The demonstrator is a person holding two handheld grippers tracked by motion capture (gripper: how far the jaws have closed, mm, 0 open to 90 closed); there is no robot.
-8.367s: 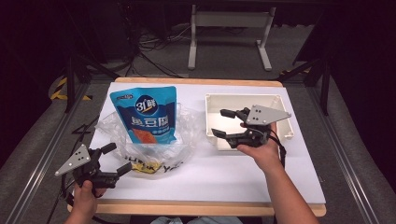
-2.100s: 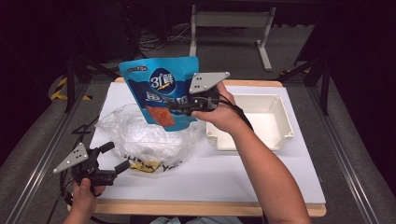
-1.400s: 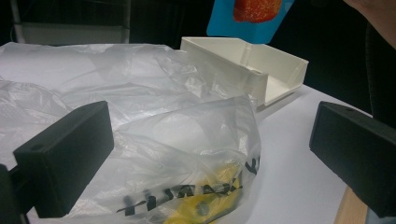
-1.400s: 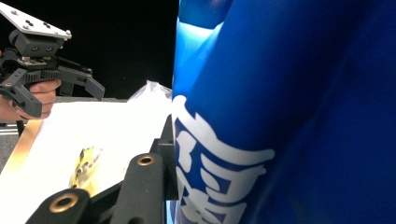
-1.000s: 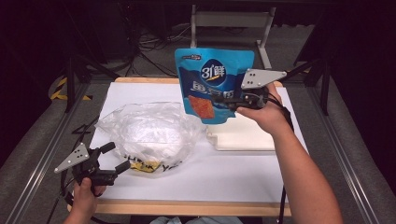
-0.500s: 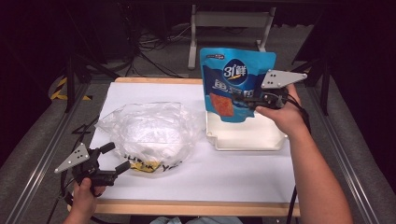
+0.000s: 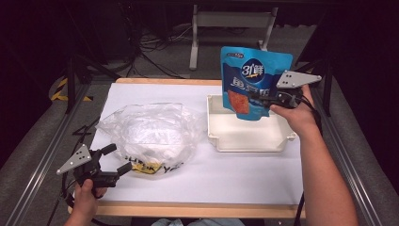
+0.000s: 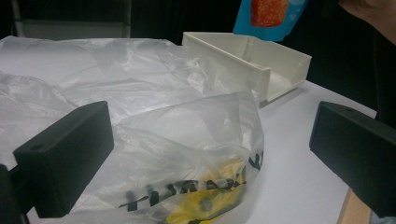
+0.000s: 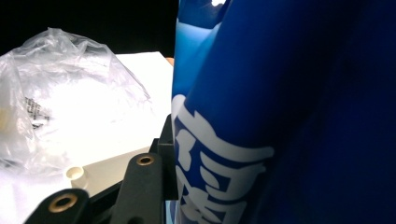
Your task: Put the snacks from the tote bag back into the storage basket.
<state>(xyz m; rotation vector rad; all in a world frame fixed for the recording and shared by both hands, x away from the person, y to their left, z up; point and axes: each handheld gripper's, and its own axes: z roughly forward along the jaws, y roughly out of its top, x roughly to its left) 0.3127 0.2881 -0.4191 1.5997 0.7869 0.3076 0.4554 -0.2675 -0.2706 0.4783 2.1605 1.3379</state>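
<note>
On the white counter point(image 7: 197, 183) there are 3 things: 1 blue pouch point(image 7: 253, 82), 1 plastic bag point(image 7: 148, 134) and 1 white tray point(image 7: 249, 136).

The pouch is glossy, flat and roughly rectangular, with white lettering and an orange picture on its front. It hangs upright in the air above the tray, its lower edge over the tray's far half. The right hand-held gripper point(image 7: 263, 97) has its jaws closed on the pouch's right edge, about halfway down; in the right gripper view the blue film point(image 9: 280, 116) sits right against the black jaw.

The tray is a shallow, smooth, rectangular box of hard white material with low walls.

The bag is thin, clear, crumpled film with yellow and black print near its front edge, lying left of the tray.

The left hand-held gripper point(image 7: 115, 160) rests at the counter's near left corner, its 2 blocky black jaws wide apart and holding nothing, the bag point(image 8: 177, 154) just ahead of them.
</note>
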